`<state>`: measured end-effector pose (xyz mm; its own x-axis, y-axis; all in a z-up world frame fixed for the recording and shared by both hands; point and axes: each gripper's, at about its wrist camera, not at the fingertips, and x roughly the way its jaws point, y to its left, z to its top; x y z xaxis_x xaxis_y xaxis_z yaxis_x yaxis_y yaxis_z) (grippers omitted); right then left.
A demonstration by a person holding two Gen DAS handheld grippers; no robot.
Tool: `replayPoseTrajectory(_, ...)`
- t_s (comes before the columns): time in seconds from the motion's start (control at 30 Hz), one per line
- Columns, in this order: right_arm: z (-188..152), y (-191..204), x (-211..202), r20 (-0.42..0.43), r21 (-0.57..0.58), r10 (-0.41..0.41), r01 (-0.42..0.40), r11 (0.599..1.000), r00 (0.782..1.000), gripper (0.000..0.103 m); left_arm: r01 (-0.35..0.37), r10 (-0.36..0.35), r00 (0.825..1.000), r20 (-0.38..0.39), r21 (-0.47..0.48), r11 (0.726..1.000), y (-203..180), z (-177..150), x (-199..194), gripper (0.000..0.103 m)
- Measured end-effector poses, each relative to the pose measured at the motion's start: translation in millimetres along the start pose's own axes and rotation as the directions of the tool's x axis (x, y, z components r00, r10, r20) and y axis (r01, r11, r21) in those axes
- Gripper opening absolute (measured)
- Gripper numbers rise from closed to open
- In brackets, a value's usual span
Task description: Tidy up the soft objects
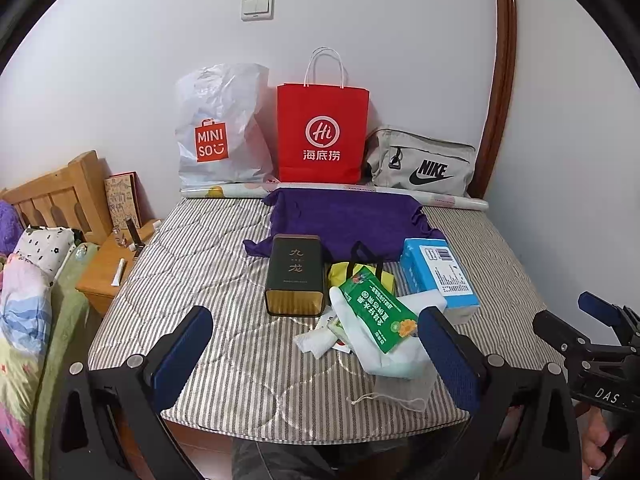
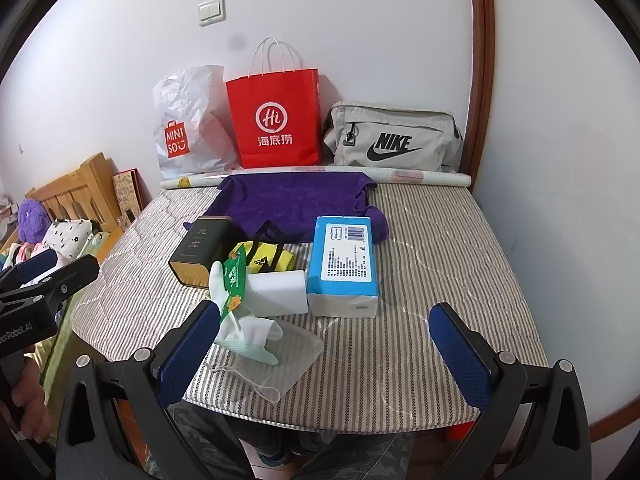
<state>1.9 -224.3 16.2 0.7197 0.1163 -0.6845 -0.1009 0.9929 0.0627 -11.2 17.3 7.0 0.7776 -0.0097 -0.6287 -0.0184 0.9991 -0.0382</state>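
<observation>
A purple cloth (image 1: 348,222) (image 2: 292,204) lies spread at the far side of the striped mattress (image 1: 192,280) (image 2: 440,240). In front of it sit a dark tea tin (image 1: 295,276) (image 2: 202,250), a yellow pouch (image 2: 269,261), a green packet (image 1: 378,312) (image 2: 233,284), pale gloves (image 2: 248,336), a white sponge block (image 2: 278,292), a blue tissue pack (image 1: 438,276) (image 2: 345,264) and a face mask (image 1: 404,390) (image 2: 276,364). My left gripper (image 1: 316,360) is open and empty at the near edge. My right gripper (image 2: 324,356) is open and empty too.
A white Miniso bag (image 1: 218,132) (image 2: 186,128), a red paper bag (image 1: 322,134) (image 2: 276,120) and a grey Nike bag (image 1: 424,162) (image 2: 394,138) stand against the far wall. A wooden nightstand (image 1: 104,264) and a bed with bedding (image 1: 28,312) are on the left.
</observation>
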Motion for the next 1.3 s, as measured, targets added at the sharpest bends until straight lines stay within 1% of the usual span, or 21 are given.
replayPoseTrajectory(0.23,-1,0,6,0.001,-0.001,0.004,-0.004,1.000,1.000,0.103,0.012,-0.012,1.000,-0.009,0.007,1.000,-3,0,12,0.103)
replayPoseTrajectory(0.33,-5,-1,14,-0.009,-0.005,0.013,-0.013,1.000,1.000,0.103,0.017,-0.017,0.999,-0.031,0.008,1.000,-2,-2,24,0.103)
replayPoseTrajectory(0.5,-13,-3,38,-0.046,-0.010,0.030,-0.031,0.999,0.998,0.103,0.007,-0.007,0.997,-0.072,-0.008,1.000,5,-9,45,0.103)
replayPoseTrajectory(0.63,-22,1,58,-0.070,-0.032,0.053,-0.056,0.998,0.996,0.103,0.001,-0.004,0.995,-0.099,-0.029,1.000,13,-14,63,0.103)
replayPoseTrajectory(0.73,-28,3,73,-0.090,-0.028,0.104,-0.106,0.994,0.991,0.103,0.007,-0.012,0.993,-0.114,-0.047,0.999,18,-19,76,0.103)
replayPoseTrajectory(0.83,-33,8,89,-0.111,-0.037,0.133,-0.138,0.990,0.985,0.103,0.038,-0.045,0.990,-0.130,-0.057,0.998,19,-24,87,0.103)
replayPoseTrajectory(0.93,-42,15,107,-0.142,-0.058,0.157,-0.167,0.984,0.977,0.103,0.113,-0.121,0.982,-0.144,-0.064,0.992,14,-27,97,0.103)
replayPoseTrajectory(1.0,-48,18,116,-0.165,-0.070,0.173,-0.186,0.980,0.971,0.103,0.150,-0.156,0.976,-0.154,-0.047,0.988,4,-29,105,0.103)
replayPoseTrajectory(1.17,-60,17,131,-0.188,-0.090,0.193,-0.213,0.973,0.963,0.103,0.209,-0.202,0.966,-0.164,0.023,0.978,-21,-30,122,0.103)
replayPoseTrajectory(1.3,-64,11,135,-0.182,-0.108,0.205,-0.227,0.968,0.962,0.103,0.245,-0.233,0.957,-0.171,0.053,0.968,-34,-29,136,0.103)
